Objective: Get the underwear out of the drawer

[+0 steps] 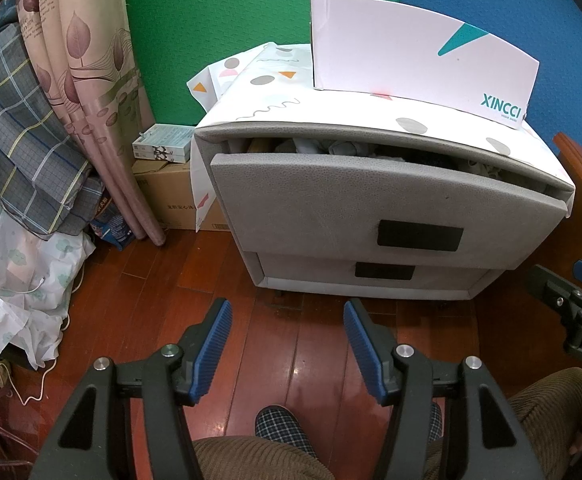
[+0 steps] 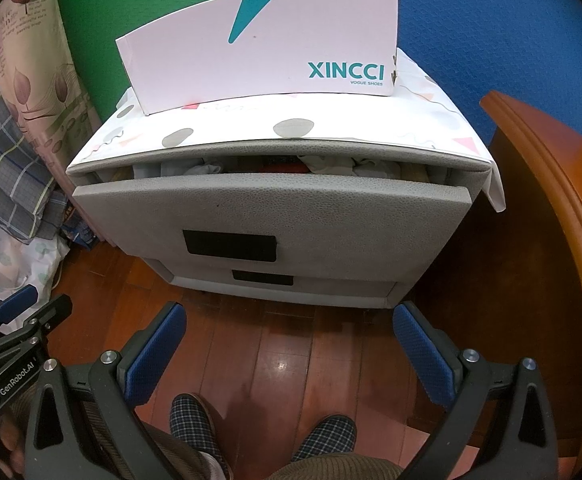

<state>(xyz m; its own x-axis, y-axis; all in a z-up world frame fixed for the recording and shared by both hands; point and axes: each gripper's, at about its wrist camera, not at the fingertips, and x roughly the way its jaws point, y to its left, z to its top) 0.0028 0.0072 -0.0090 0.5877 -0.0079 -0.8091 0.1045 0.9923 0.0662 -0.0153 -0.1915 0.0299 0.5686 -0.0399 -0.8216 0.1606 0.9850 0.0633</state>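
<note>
Grey top drawer [image 2: 267, 208] ajar, both tools empty, jaws apart.

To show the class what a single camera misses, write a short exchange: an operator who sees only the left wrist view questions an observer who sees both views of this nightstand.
Operator: I see only an edge of the right gripper. Is it open or shut?
Observer: Open wide, with nothing between its pads. It is above the floor in front of the top drawer.
Operator: What is the white XINCCI box?
Observer: A shoe box. The small print under the logo reads VOGUE SHOES.
</note>
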